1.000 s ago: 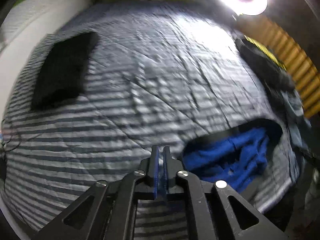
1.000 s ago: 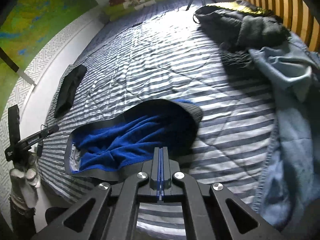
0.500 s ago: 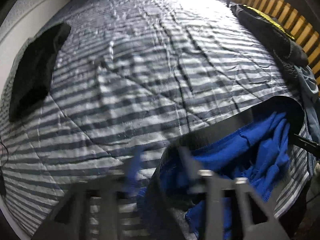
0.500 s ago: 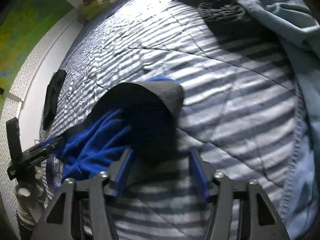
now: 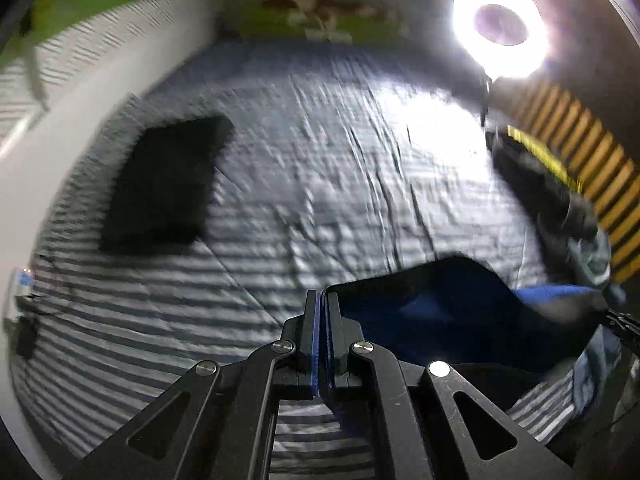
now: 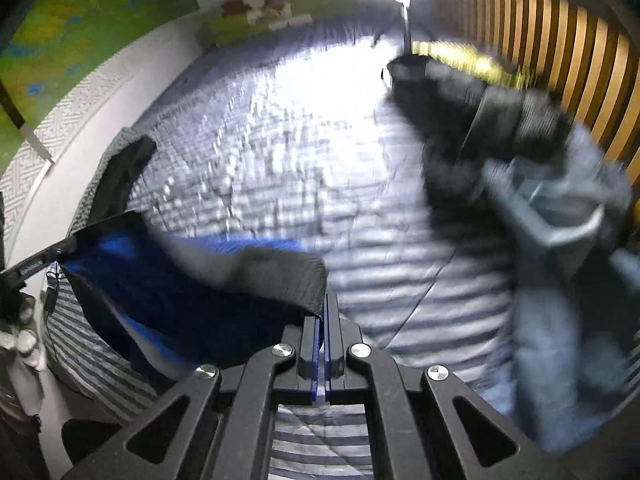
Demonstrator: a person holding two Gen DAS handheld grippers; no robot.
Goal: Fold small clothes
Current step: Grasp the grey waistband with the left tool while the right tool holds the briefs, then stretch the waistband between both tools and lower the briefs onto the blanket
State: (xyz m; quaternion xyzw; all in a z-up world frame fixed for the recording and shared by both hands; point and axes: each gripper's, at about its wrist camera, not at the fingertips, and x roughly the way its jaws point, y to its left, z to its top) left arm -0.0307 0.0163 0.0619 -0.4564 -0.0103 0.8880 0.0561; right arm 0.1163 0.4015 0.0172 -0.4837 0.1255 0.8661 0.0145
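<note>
My left fingers (image 5: 322,300) pinched shut on the blue shorts (image 5: 448,312) waistband corner | my right fingers (image 6: 322,312) clamped on the opposite corner | shorts hang stretched between them above the striped bed (image 5: 320,184) | folded black garment (image 5: 164,184) at 10 o'clock

Motion blur smears both views, so the weave of the striped bedspread (image 5: 304,208) cannot be read. The pile of clothes (image 6: 532,168) on the bedspread's right side is streaked, and how many pieces lie in it is unclear. The blue garment (image 6: 172,292) runs behind the right gripper's linkage, hiding its lower hem. In the left view its right end melts into blur. The ring light (image 5: 500,26) beyond the bedspread is blown out, and the right view's top edge cuts it off.
</note>
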